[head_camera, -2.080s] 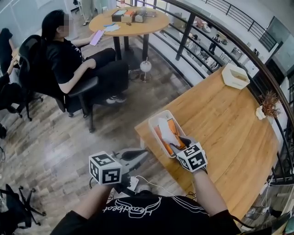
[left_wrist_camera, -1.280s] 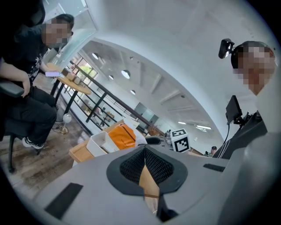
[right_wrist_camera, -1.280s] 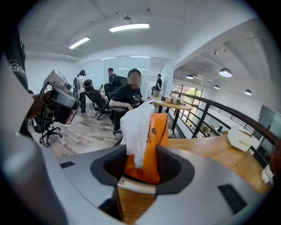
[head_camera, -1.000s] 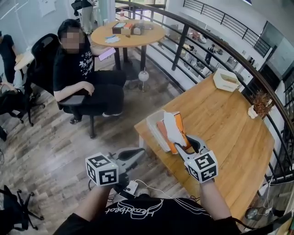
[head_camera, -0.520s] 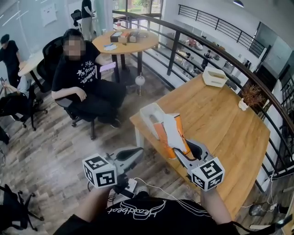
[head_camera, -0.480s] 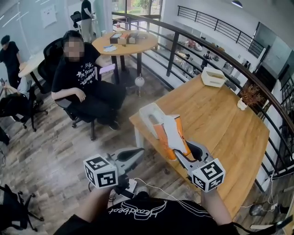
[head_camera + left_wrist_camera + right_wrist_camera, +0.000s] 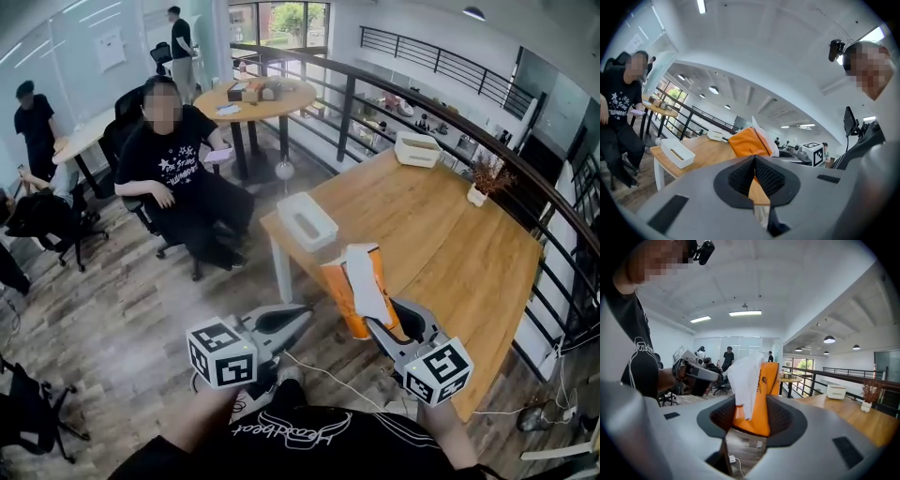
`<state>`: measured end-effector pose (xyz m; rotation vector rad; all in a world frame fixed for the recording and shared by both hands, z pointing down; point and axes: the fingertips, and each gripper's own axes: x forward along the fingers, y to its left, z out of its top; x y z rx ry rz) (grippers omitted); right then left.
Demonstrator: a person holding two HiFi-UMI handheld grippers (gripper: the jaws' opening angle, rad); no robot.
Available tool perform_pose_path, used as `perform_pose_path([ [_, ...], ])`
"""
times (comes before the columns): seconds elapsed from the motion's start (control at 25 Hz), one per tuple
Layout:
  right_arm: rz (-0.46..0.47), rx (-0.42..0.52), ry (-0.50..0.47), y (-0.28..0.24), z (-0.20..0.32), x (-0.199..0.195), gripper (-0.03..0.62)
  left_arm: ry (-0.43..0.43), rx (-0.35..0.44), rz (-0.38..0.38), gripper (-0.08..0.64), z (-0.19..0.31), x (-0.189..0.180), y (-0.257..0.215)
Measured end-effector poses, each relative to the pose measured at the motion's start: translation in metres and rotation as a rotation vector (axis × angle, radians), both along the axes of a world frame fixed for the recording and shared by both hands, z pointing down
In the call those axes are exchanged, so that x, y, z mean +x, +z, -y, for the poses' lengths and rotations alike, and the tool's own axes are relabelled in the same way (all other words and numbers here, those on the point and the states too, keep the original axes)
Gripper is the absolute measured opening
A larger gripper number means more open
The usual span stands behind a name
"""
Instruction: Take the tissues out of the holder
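Right gripper (image 7: 375, 321) is clamped on the bottom of the orange tissue pack (image 7: 339, 295). In the right gripper view we see the pack (image 7: 764, 394) standing upright between the two jaws, both pads against its sides and the jaws held about half apart by its width. A white tissue (image 7: 366, 281) sticks out of the top and droops down the front of the pack. The pack is in the air over the near edge of the wooden table (image 7: 450, 244), fully out of the white holder (image 7: 300, 230) and well apart from it. The holder sits flat on the table at its near left corner, with its slot facing up. Left gripper (image 7: 302, 316) hangs over the floor (image 7: 141, 300), just left of the pack and not touching it. In the left gripper view we see its jaws (image 7: 754, 171) together with nothing between them, and the pack (image 7: 747, 143) showing just past the tips. A second white box (image 7: 417, 148) sits at the far corner of the table, with a small plant (image 7: 486, 178) along the far edge. A seated person (image 7: 178, 159) is off to the left of the table.
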<state>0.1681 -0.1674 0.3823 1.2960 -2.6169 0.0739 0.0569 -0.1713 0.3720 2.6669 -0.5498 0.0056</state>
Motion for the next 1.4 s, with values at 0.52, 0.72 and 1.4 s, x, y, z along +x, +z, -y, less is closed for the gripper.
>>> perform_pose_path([
  [0.52, 0.104, -0.015, -0.046, 0.006, -0.133, 0.022, 0.189, -0.078, 0.033, 0.05, 0.012, -0.134, 0.018, -0.006],
  [0.72, 0.118, -0.005, -0.033, 0.0, -0.152, 0.033, 0.189, -0.087, 0.036, 0.077, 0.012, -0.15, 0.025, -0.008],
  [1.4, 0.14, 0.031, -0.015, -0.008, -0.19, 0.028, 0.189, -0.024, 0.106, 0.083, 0.012, -0.186, 0.035, -0.018],
])
